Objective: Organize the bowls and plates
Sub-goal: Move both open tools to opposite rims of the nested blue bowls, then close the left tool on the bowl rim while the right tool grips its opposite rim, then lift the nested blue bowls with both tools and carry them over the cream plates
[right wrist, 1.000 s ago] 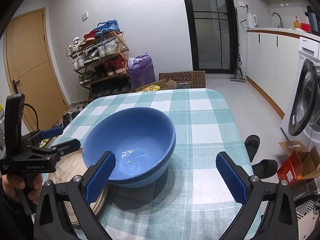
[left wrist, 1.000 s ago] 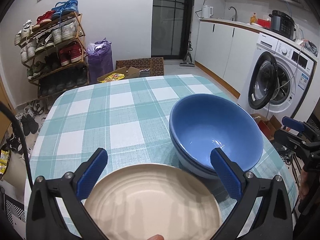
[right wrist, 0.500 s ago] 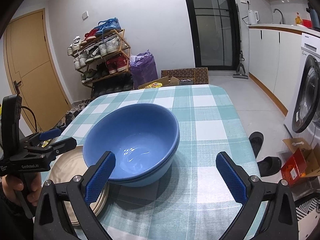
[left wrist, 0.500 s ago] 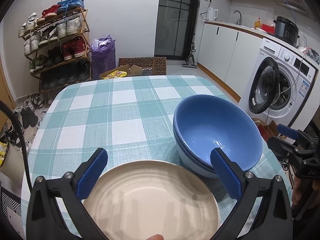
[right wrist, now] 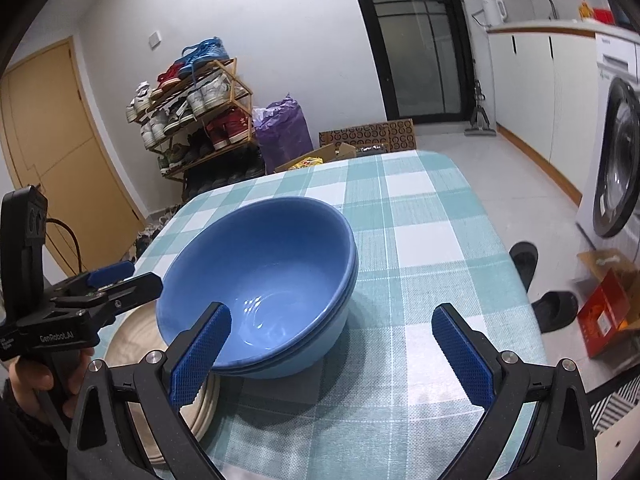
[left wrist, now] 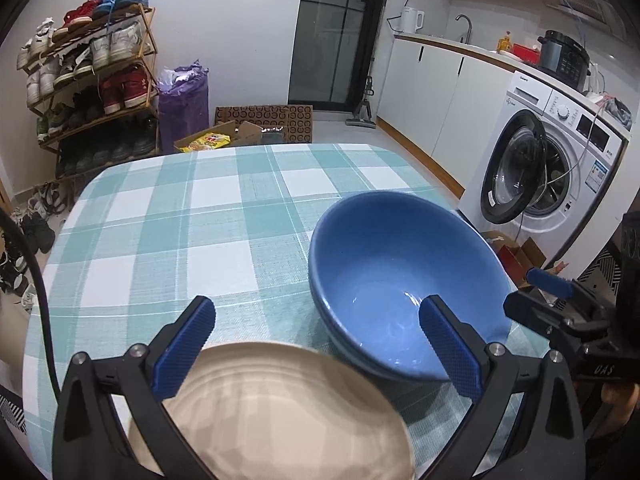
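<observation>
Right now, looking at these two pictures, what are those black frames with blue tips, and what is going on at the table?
There is no robot here. A person holds a hand tool in each hand, and each tool carries a camera that looks out along its two blue-padded jaws.

One picture comes from the left gripper, the other from the right gripper. Each camera also catches the other tool at the edge of its view, with a hand gripping the handle.

On the checked tablecloth sit blue bowls, stacked one inside another, and beside them a beige plate.

Both pairs of jaws stand wide open and hold nothing. The left tool hovers over the plate, the right one near the bowls.
</observation>
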Demonstrator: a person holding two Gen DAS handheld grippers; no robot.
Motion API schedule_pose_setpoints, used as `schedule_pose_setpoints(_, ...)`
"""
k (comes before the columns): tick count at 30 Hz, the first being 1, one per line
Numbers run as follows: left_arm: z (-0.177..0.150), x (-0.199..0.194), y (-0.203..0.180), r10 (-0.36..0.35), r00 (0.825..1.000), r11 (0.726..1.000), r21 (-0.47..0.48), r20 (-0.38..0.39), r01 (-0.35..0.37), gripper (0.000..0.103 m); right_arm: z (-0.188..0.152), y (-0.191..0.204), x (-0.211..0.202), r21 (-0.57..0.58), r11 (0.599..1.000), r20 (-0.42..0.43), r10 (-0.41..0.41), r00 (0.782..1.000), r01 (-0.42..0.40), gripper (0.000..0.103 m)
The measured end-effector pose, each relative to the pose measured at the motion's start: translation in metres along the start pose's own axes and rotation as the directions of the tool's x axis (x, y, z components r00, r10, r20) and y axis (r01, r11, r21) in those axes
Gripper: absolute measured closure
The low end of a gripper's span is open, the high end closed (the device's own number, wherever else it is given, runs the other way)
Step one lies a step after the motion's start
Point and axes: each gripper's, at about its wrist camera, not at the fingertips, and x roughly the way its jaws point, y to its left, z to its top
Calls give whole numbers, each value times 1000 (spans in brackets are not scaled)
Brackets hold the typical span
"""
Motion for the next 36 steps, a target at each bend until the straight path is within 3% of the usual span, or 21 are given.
schedule_pose_setpoints(10, 7, 27, -6, -26, 997, 999, -28, -66, 24, 22, -4, -8, 18, 99, 995, -30, 29, 999, -26, 2)
schedule_pose_setpoints(14, 6, 36, -8, -35, 995, 999, -24, -98, 33, 37, -5, -11, 26, 135, 990, -60, 53, 997, -44, 25)
schedule_pose_setpoints(22, 2, 46, -13, -68, 987, 998, -16, -144, 67, 58, -6, -11, 31, 159, 984, -61, 95, 994, -84, 32)
schedule_pose_setpoints(31, 1, 45, -16, -55, 986, 998, 1, -154, 56, 60, -5, -4, 35, 165, 976, -58, 154, 986, -143, 48)
schedule_pose_setpoints(36, 0, 45, -17, -47, 987, 999, 6, -154, 48, 61, -5, -1, 33, 146, 981, -50, 134, 990, -126, 49)
